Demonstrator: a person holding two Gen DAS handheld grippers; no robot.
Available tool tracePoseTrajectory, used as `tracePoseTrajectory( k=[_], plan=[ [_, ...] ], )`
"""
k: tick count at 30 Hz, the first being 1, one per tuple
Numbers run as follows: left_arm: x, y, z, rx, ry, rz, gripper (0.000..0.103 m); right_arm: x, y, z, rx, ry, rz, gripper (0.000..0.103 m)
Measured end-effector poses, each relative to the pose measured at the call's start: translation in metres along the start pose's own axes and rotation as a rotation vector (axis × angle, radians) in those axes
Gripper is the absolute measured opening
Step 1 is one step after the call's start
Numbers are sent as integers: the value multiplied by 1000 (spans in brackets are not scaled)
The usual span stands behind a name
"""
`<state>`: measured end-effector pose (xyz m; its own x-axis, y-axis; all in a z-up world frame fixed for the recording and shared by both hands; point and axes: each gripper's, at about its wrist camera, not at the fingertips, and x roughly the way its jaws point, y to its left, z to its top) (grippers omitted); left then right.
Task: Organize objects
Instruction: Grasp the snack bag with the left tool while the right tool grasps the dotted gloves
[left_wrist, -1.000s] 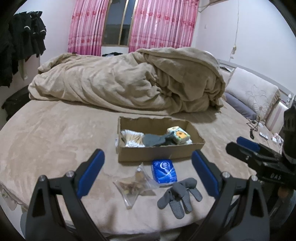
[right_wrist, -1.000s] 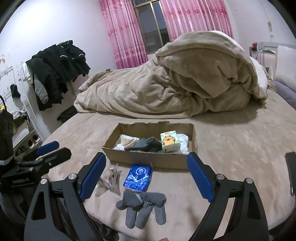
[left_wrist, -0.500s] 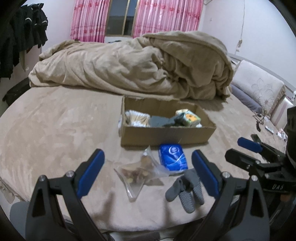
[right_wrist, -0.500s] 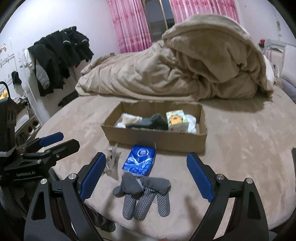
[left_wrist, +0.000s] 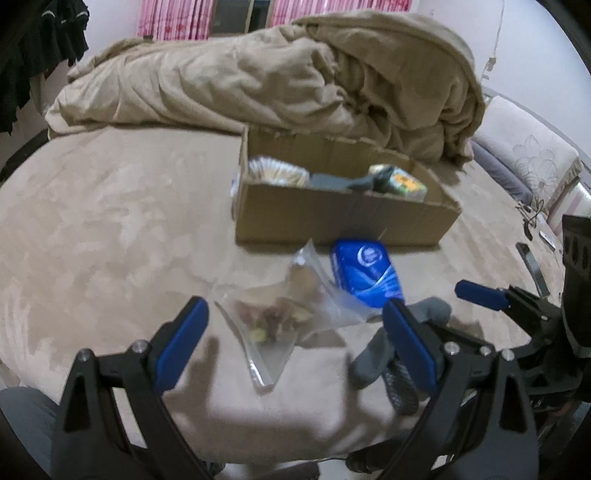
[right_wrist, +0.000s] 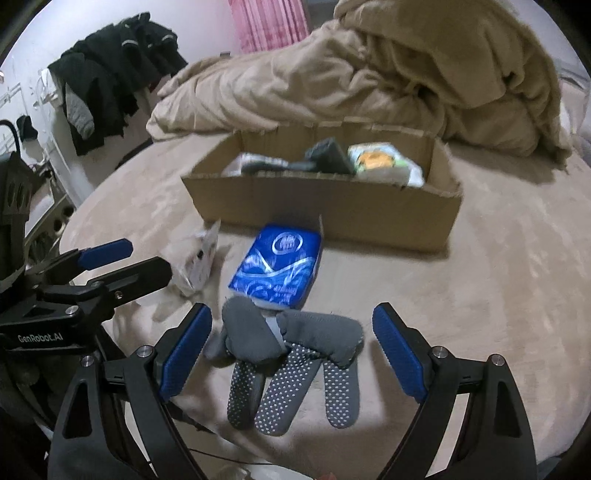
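A cardboard box (left_wrist: 343, 218) (right_wrist: 325, 206) on the bed holds several items, among them a dark sock and a small green and orange pack (right_wrist: 376, 158). In front of it lie a clear plastic bag of small bits (left_wrist: 273, 321) (right_wrist: 197, 258), a blue tissue pack (left_wrist: 364, 275) (right_wrist: 277, 269) and grey dotted socks (right_wrist: 291, 354) (left_wrist: 373, 358). My left gripper (left_wrist: 295, 332) is open just above the clear bag. My right gripper (right_wrist: 291, 347) is open around the grey socks, not touching them.
A heaped beige duvet (left_wrist: 277, 77) lies behind the box. Dark clothes (right_wrist: 107, 85) hang at the left wall. Pillows (left_wrist: 532, 166) sit at the right. The bed's front edge is just under both grippers.
Both grippers have moved forward and down toward the items in front of the box. The left now frames the clear bag, the right the grey socks. Both stayed open.
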<state>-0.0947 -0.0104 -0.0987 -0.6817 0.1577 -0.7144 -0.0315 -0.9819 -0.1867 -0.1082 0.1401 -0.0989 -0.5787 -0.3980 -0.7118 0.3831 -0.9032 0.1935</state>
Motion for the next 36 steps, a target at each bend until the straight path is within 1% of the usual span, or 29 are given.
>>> tracePoseTrajectory(
  k=[4, 9, 12, 17, 21, 23, 25, 26, 28, 31, 33, 34, 36],
  plan=[
    [16, 7, -4, -15, 37, -3, 96, 18, 0, -6, -5, 44, 13, 91],
    [23, 8, -4, -11, 46, -25, 96, 30, -2, -9, -13, 54, 12, 91],
    [27, 4, -3, 12, 50, -33, 96, 30, -3, -10, -17, 59, 11, 91],
    [45, 3, -6, 21, 101, -43, 96, 30, 0, -15, -41, 68, -5, 84],
    [47, 1, -9, 48, 97, -34, 95, 25, -1, -20, -42, 65, -2, 77],
    [45, 2, -10, 45, 89, -52, 89, 24, -2, -21, -40, 64, 2, 71],
    [42, 1, -10, 46, 82, -83, 74, 23, -3, -20, -38, 63, 10, 65],
    [41, -1, -9, 53, 79, -88, 71, 22, -4, -20, -39, 63, 12, 62],
    [37, -4, -10, 70, 70, -89, 59, 20, -4, -19, -38, 58, 18, 57],
    [28, -7, -9, 80, 49, -94, 53, 16, -4, -19, -29, 49, 27, 52],
    [24, -9, -8, 85, 38, -93, 52, 11, -6, -18, -18, 40, 36, 48],
    [21, -10, -8, 85, 33, -94, 51, 9, -6, -19, -19, 36, 35, 45],
    [16, -11, -7, 85, 22, -95, 50, 4, -6, -18, -18, 26, 36, 36]
  ],
)
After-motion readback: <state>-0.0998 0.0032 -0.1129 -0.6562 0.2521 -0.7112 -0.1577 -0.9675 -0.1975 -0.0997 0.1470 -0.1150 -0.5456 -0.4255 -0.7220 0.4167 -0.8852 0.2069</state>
